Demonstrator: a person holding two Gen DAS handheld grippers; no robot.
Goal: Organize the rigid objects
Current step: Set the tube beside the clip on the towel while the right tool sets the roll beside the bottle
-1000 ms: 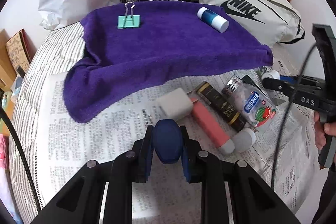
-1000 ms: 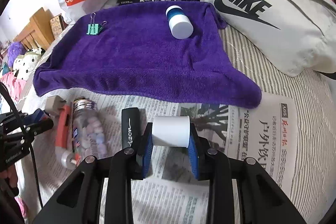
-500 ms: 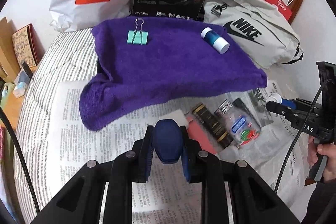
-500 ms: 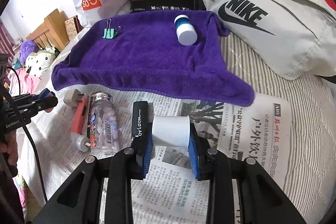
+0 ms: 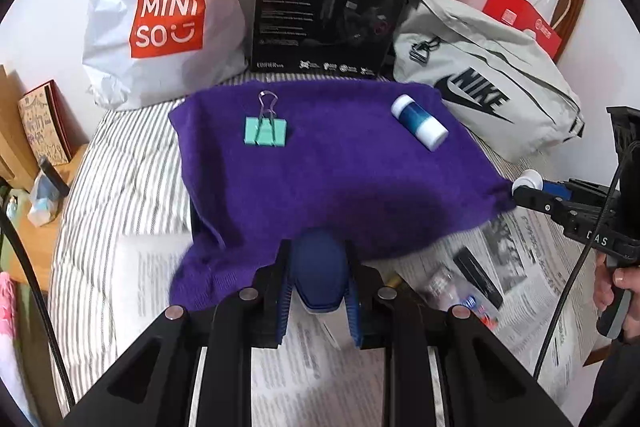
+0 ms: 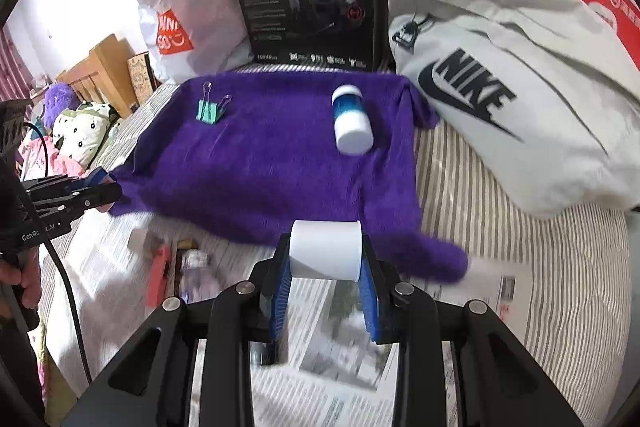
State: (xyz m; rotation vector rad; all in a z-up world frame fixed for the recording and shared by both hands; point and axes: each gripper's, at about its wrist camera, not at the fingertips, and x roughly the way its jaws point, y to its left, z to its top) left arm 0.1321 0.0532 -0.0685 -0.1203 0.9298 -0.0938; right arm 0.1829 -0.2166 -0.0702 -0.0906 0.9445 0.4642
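A purple towel (image 5: 320,163) lies spread on the bed, also in the right wrist view (image 6: 280,163). On it lie a green binder clip (image 5: 265,131) (image 6: 209,111) and a blue and white bottle (image 5: 420,123) (image 6: 352,121). My left gripper (image 5: 319,269) is shut on a dark blue oval object (image 5: 318,273), held above the towel's near edge. My right gripper (image 6: 325,257) is shut on a white cylinder (image 6: 326,249), held above the towel's near right corner. The right gripper also shows in the left wrist view (image 5: 532,187), and the left gripper in the right wrist view (image 6: 100,187).
Newspaper (image 6: 352,359) covers the striped bed in front of the towel. On it lie a clear candy bottle (image 5: 460,291), a dark tube (image 5: 478,273), a red tube (image 6: 158,277) and a white block (image 6: 140,239). A Miniso bag (image 5: 160,11), black box (image 5: 332,3) and Nike bag (image 5: 480,95) stand behind.
Both grippers have lifted and moved forward toward the towel with their objects held. The loose items on the newspaper now sit lower and nearer in both views.
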